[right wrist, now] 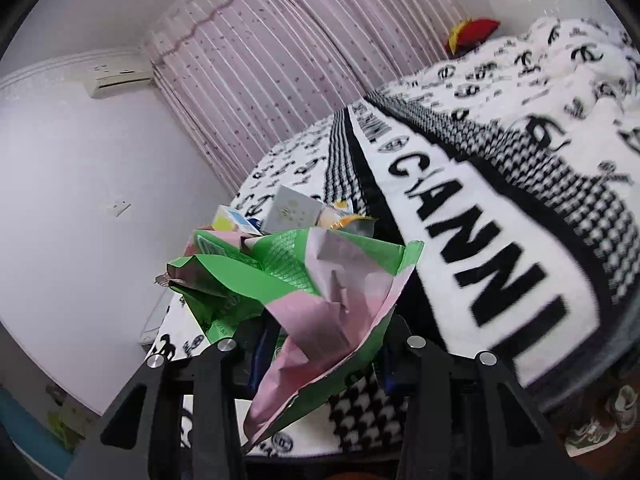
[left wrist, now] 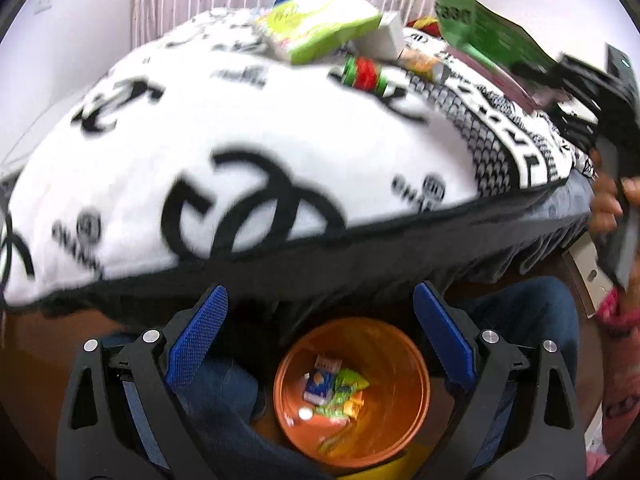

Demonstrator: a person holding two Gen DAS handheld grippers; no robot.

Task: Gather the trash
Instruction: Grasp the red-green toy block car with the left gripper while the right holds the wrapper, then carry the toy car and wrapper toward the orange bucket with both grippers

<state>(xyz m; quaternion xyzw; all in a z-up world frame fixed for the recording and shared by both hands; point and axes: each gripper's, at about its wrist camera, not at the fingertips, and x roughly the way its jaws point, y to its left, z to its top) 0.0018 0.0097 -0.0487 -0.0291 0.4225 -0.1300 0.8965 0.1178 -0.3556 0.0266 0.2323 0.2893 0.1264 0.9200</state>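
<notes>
My left gripper point(left wrist: 320, 296) is open, its blue pads point(left wrist: 200, 332) spread wide above an orange bin point(left wrist: 416, 360) on the floor. The bin holds several wrappers point(left wrist: 332, 392). On the bed's black-and-white blanket point(left wrist: 240, 120) lie a green-yellow box point(left wrist: 316, 24), a white box point(left wrist: 384, 36), a red-green wrapper point(left wrist: 364, 74) and an orange packet point(left wrist: 424, 62). My right gripper point(right wrist: 320, 344) is shut on a crumpled green and pink wrapper point(right wrist: 320, 280), lifted off the blanket. The wrapper hides the fingertips. In the left wrist view the same wrapper point(left wrist: 492, 36) hangs from the right gripper point(left wrist: 576, 76) at the upper right.
A person's jeans-clad legs point(left wrist: 532, 312) stand by the bin, and a hand point(left wrist: 608, 200) grips the right tool. Behind the held wrapper lie a white box point(right wrist: 292, 210) and a yellow-blue box point(right wrist: 232, 220). A pink curtain point(right wrist: 260, 80) backs the bed. Shoes point(right wrist: 600, 428) lie on the floor.
</notes>
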